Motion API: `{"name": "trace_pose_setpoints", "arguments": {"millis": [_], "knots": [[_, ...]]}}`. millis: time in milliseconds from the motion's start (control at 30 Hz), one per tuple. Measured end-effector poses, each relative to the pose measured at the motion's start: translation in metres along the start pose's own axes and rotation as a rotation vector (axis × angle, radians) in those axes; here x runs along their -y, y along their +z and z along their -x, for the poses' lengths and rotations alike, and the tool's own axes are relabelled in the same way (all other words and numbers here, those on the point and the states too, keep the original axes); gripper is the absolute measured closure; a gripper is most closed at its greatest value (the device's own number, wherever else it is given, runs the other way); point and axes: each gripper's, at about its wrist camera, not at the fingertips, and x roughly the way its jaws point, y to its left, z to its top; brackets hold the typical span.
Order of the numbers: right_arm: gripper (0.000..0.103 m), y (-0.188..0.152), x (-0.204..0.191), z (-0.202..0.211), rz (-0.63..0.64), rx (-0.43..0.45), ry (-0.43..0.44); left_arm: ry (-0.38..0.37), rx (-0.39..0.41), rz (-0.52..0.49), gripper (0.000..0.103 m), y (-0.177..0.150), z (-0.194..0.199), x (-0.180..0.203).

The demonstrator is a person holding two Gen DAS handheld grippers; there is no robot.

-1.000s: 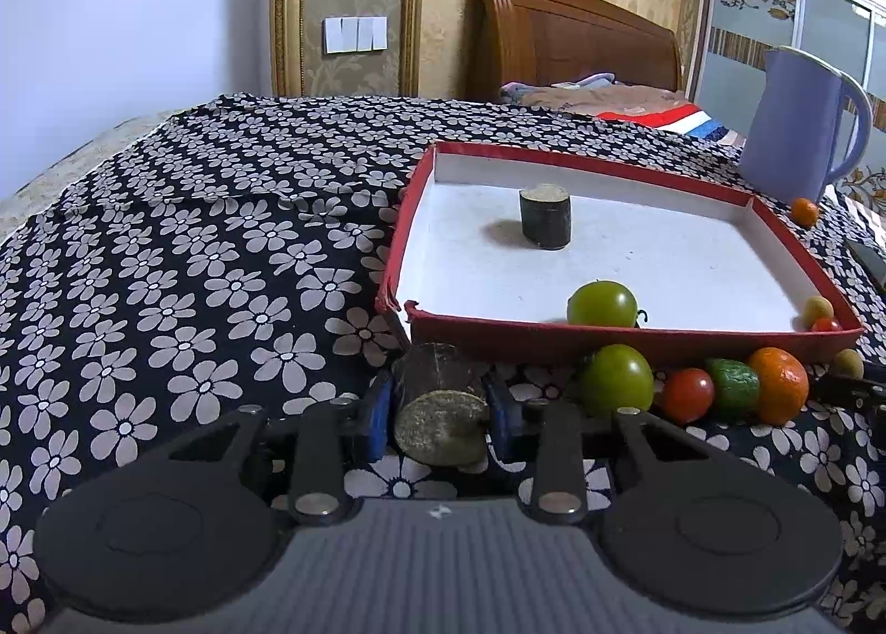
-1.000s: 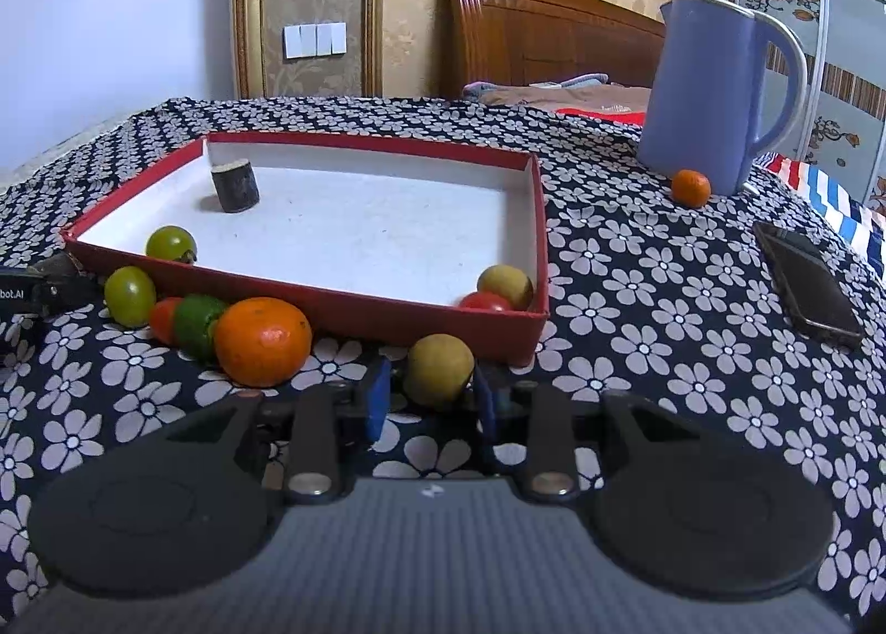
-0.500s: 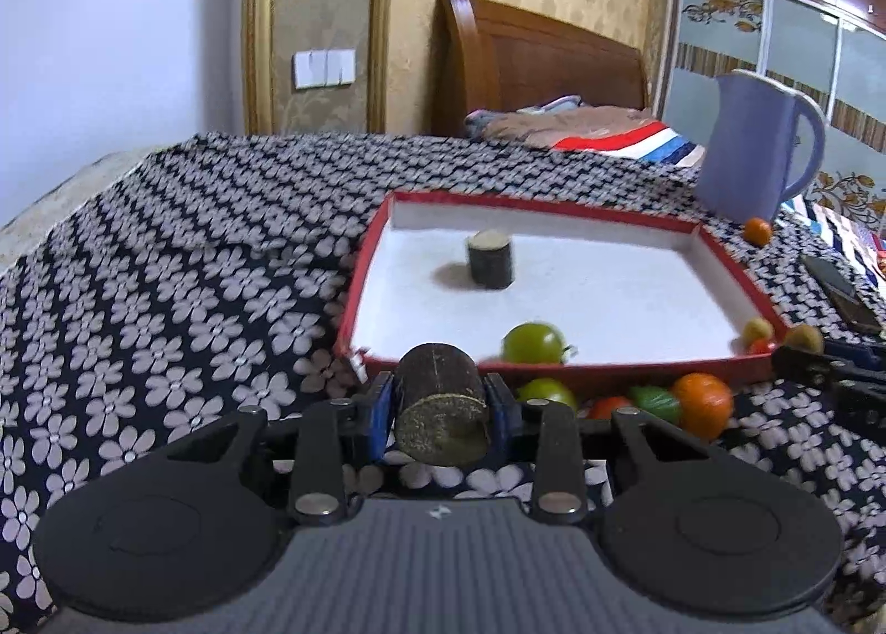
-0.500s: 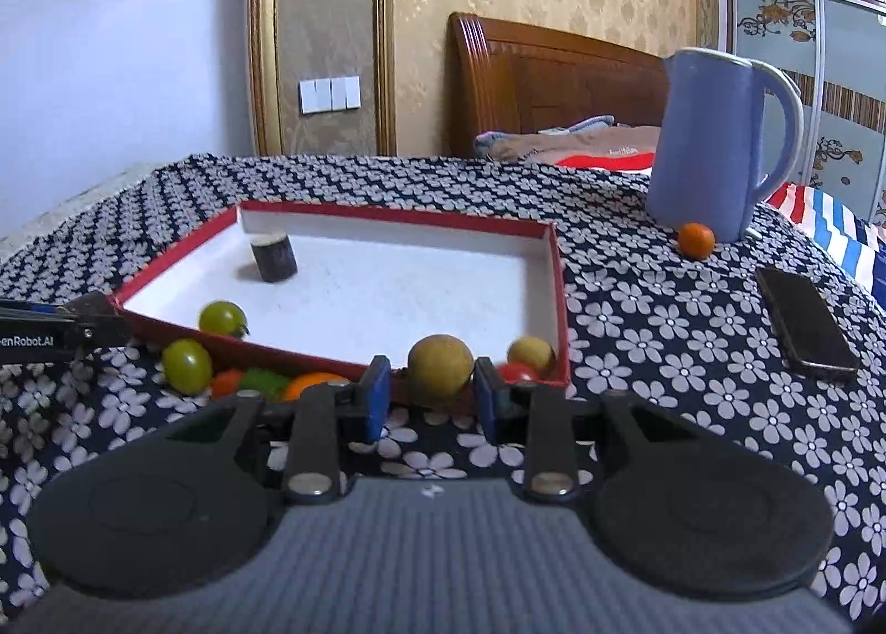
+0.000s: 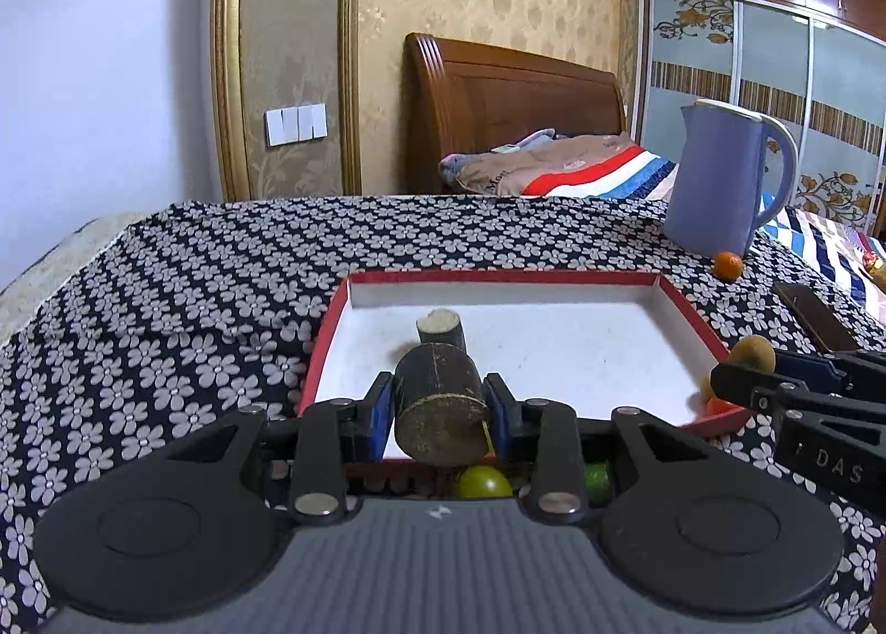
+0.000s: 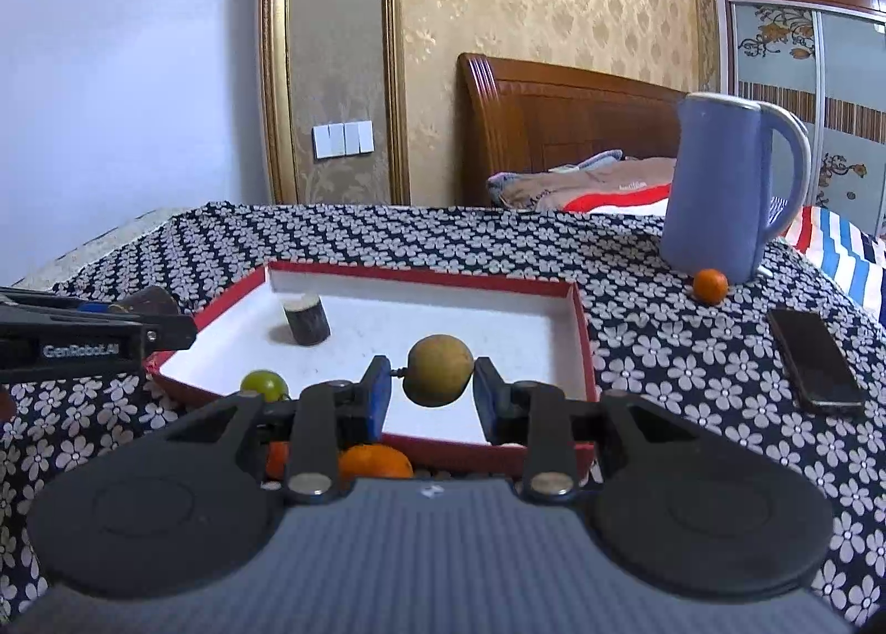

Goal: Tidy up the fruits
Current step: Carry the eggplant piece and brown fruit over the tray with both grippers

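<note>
My left gripper (image 5: pixel 438 407) is shut on a dark sugarcane piece (image 5: pixel 437 401), held above the front edge of the red tray (image 5: pixel 498 278). My right gripper (image 6: pixel 429 385) is shut on a small brown round fruit (image 6: pixel 439 369), held over the tray's (image 6: pixel 421 277) front right part. A second sugarcane piece (image 6: pixel 305 320) stands in the tray at the back left; it also shows in the left wrist view (image 5: pixel 441 326). A green tomato (image 6: pixel 264 385) lies in the tray's front left. A green tomato (image 5: pixel 483 481), a green fruit (image 5: pixel 597 478) and an orange (image 6: pixel 375 462) lie on the cloth before the tray.
A blue jug (image 6: pixel 720 185) stands at the back right with a small orange (image 6: pixel 710 285) at its foot. A black phone (image 6: pixel 814 357) lies on the flowered cloth at the right. A bed with bedding (image 5: pixel 554 169) is behind the table.
Both grippers have risen and moved forward with their loads, from table level in front of the tray to above its front edge.
</note>
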Motion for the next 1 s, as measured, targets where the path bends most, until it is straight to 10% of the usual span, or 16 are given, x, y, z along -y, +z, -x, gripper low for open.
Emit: {"name": "trace_pose_setpoints", "arguments": {"millis": [1000], "knots": [[0.073, 0.020, 0.005, -0.026, 0.016, -0.016, -0.024, 0.036, -0.046, -0.033, 0.069, 0.012, -0.036, 0.016]]}}
